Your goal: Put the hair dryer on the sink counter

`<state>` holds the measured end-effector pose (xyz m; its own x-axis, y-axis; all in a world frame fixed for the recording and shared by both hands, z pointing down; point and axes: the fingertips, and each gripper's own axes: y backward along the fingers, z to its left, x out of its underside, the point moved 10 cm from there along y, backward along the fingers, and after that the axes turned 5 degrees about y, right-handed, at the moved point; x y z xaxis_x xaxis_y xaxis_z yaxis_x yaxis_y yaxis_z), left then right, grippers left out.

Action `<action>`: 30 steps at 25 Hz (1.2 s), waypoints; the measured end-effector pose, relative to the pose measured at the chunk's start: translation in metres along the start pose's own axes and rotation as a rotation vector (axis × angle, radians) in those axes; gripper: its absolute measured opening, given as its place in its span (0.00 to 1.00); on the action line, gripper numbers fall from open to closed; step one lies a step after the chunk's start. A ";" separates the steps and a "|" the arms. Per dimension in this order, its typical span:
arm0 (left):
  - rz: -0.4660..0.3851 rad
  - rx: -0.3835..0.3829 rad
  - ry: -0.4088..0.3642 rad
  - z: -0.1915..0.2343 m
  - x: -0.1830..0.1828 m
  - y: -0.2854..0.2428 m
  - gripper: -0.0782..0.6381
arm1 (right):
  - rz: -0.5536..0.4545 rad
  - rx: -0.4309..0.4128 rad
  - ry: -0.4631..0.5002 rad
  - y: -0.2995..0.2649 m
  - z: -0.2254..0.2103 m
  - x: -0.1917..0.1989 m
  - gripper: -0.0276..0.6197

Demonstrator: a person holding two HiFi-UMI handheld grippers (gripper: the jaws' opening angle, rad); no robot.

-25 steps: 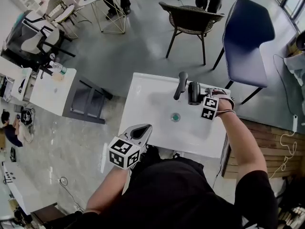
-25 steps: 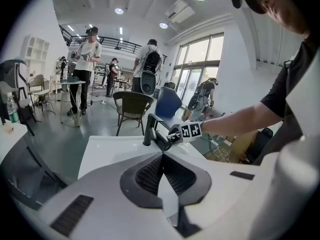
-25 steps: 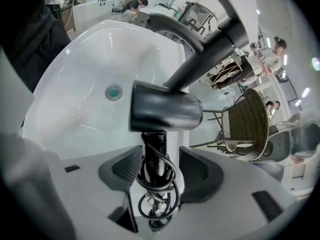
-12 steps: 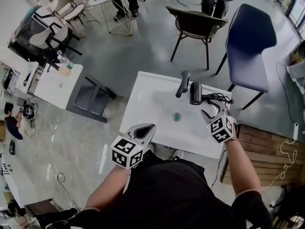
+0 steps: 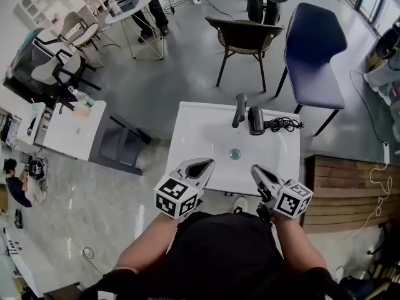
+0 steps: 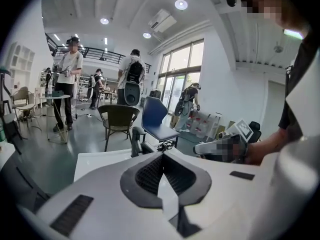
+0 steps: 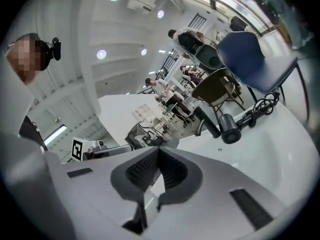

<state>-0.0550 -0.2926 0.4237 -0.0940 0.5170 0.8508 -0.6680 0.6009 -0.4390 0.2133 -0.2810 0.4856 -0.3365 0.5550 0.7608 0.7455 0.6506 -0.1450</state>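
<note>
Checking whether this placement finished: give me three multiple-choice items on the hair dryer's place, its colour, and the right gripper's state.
1. The hair dryer lies: A over the drain; B on the sink counter beside the faucet; C on the blue chair.
2. Its body is: A white; B red; C black.
3. The right gripper is: A shut, empty; B shut on the cord; C wide open.
B, it rests by the faucet; C, dark against the white counter; A, its jaws have just closed on nothing.
</note>
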 end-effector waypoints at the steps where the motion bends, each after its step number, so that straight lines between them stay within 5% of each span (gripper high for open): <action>1: 0.000 0.018 -0.008 0.000 0.001 0.005 0.11 | -0.009 0.016 0.016 0.000 0.007 0.004 0.05; 18: 0.051 0.254 -0.008 0.016 0.081 0.124 0.11 | -0.032 0.234 0.284 -0.008 0.179 0.111 0.05; 30: 0.048 0.267 -0.030 -0.002 0.082 0.135 0.11 | 0.018 0.234 0.377 0.001 0.203 0.123 0.05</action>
<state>-0.1518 -0.1683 0.4334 -0.1490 0.5202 0.8409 -0.8331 0.3921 -0.3901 0.0558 -0.1069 0.4510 -0.0584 0.3675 0.9282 0.5845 0.7664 -0.2667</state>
